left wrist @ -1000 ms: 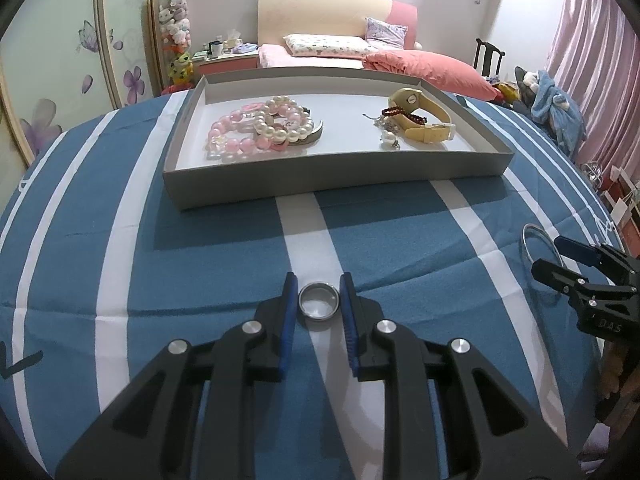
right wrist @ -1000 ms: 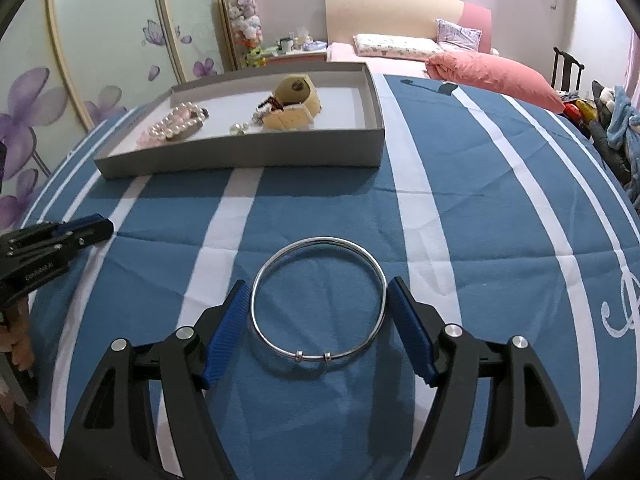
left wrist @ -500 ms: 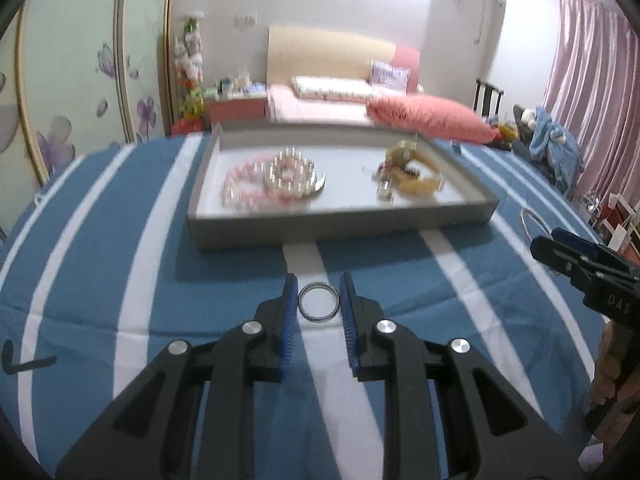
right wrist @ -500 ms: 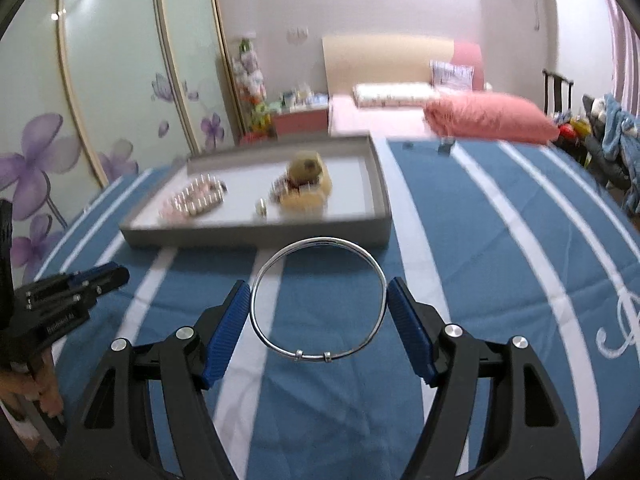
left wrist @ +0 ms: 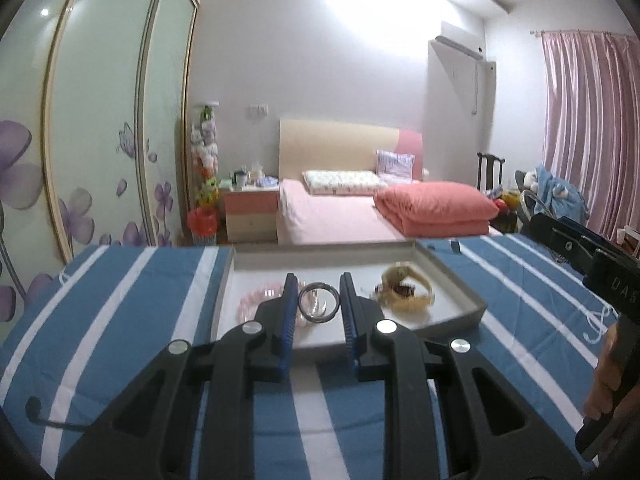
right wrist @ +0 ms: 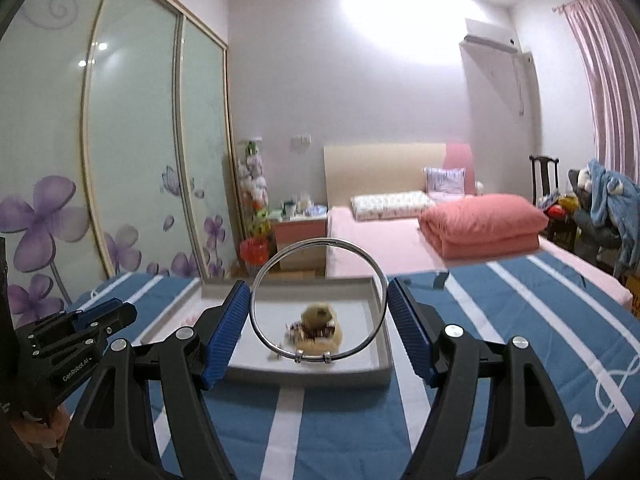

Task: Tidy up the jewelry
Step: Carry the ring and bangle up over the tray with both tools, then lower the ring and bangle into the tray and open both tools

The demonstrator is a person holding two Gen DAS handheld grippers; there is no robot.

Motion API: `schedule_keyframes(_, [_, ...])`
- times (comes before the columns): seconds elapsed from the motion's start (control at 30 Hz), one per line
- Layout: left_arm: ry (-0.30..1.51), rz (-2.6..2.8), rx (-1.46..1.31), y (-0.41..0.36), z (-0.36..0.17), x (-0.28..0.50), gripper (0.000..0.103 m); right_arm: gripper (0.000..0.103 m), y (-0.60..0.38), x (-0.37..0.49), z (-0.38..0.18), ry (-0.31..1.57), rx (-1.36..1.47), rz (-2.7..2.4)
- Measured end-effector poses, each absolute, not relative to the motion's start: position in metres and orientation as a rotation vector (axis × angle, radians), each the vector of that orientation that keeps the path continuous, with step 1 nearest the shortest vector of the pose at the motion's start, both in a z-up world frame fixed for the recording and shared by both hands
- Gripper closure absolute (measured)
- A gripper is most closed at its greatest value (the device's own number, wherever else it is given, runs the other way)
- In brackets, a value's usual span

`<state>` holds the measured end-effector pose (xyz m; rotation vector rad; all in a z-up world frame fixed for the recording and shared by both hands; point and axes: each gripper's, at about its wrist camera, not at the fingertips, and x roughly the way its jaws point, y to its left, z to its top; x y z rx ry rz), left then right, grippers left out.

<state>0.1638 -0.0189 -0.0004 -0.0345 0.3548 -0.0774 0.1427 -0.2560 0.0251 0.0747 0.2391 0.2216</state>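
My left jaws (left wrist: pixel 319 307) pinch small ring (left wrist: pixel 319 307); right jaws (right wrist: pixel 319 314) clamp big thin bangle (right wrist: pixel 319 300). Both pieces off bed, above striped cover (left wrist: pixel 132 304), short of tray (left wrist: pixel 460 286). Tray holds beads, yellowish piece, maybe more, blurred. Left: drop both in. Open room over near tray edge.

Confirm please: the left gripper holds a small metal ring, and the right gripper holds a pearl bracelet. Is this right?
Not quite. The left gripper does hold the small metal ring, but the right gripper holds a thin silver bangle, as the right wrist view shows.
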Motion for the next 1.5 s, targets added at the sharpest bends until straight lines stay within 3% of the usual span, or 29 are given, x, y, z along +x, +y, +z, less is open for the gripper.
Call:
schedule_keyframes(0.8, [0.270,-0.063,-0.049,-0.026,0.007,0.213,0.081,0.032,-0.241,0.179,0.025,0.143,0.058,0.220])
schedule_keyframes(1.5, [0.318,-0.062,-0.072,-0.020,-0.020,0.274,0.081,0.032,-0.224,0.227,-0.008,0.239,0.042,0.220])
